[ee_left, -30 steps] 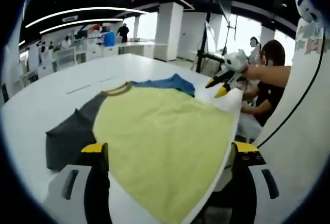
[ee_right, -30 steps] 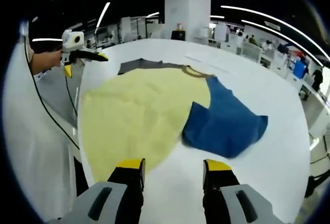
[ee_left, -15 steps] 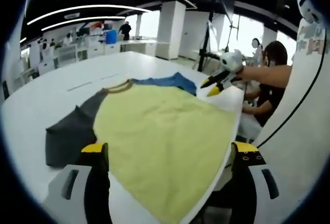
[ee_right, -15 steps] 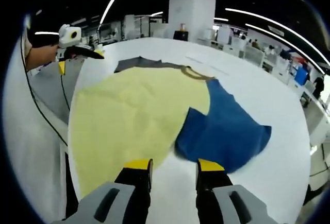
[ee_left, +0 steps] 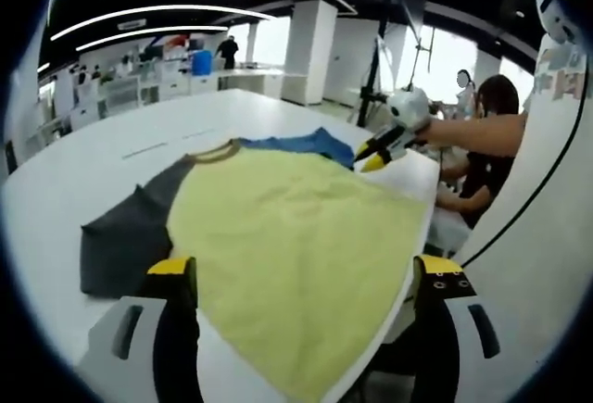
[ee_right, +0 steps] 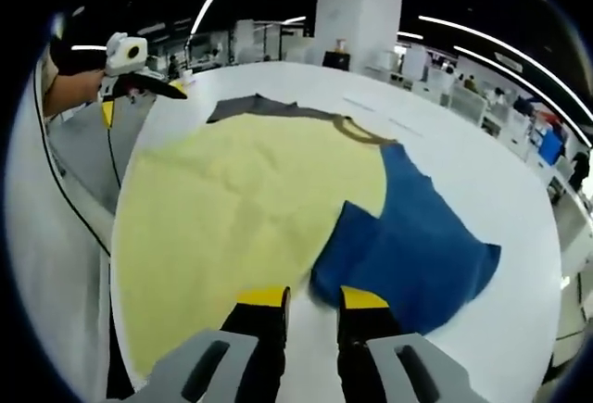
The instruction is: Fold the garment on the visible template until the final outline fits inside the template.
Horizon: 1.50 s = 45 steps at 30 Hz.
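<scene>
The yellow shirt [ee_right: 232, 208] is spread on the white table [ee_right: 482, 181], its blue sleeve [ee_right: 408, 245] just ahead of the right gripper [ee_right: 310, 298]. That gripper's jaws are held narrowly apart; the left gripper [ee_left: 301, 269] is held wide apart over the hem.

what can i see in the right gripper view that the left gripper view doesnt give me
Right gripper view alone: the blue sleeve laid out whole on the table, with the right claw, jaws a small gap apart, just short of its near edge.

Left gripper view alone: the grey sleeve spread wide, a seated person past the table edge, and the left claw with jaws wide apart.

Both: the yellow shirt body, its collar, and the other claw at the far side.
</scene>
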Each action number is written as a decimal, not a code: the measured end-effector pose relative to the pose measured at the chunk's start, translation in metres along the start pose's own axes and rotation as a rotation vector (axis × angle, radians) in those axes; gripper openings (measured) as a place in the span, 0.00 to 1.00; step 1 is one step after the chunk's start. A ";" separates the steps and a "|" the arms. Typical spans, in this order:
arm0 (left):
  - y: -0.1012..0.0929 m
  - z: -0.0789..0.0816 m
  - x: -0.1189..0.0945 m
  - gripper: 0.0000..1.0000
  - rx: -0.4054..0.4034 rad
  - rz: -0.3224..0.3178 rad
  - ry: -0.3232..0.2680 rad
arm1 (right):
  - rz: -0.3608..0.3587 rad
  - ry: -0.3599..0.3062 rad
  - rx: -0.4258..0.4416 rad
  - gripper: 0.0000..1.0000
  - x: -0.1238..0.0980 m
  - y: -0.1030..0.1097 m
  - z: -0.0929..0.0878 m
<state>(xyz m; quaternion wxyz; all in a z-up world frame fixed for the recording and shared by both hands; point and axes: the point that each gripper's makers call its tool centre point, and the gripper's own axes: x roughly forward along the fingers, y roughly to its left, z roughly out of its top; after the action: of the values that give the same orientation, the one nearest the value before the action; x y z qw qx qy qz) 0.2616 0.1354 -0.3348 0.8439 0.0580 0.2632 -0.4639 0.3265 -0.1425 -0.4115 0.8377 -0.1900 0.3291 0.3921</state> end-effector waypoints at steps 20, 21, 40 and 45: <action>0.000 -0.006 -0.002 0.92 -0.020 0.003 0.012 | -0.002 0.067 -0.069 0.00 0.013 -0.008 -0.007; 0.000 -0.006 -0.002 0.92 -0.020 0.003 0.013 | -0.002 0.064 -0.053 0.00 0.013 -0.009 -0.007; -0.001 -0.007 0.001 0.91 -0.021 -0.004 0.021 | -0.057 0.010 0.071 0.00 -0.009 -0.035 0.000; -0.002 -0.007 0.001 0.91 -0.021 -0.005 0.022 | -0.083 0.003 0.082 0.00 -0.017 -0.045 0.000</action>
<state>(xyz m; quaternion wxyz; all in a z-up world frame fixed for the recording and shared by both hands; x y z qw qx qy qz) 0.2579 0.1358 -0.3408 0.8403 0.0535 0.2774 -0.4626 0.3541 -0.1795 -0.3969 0.8599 -0.1694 0.3381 0.3430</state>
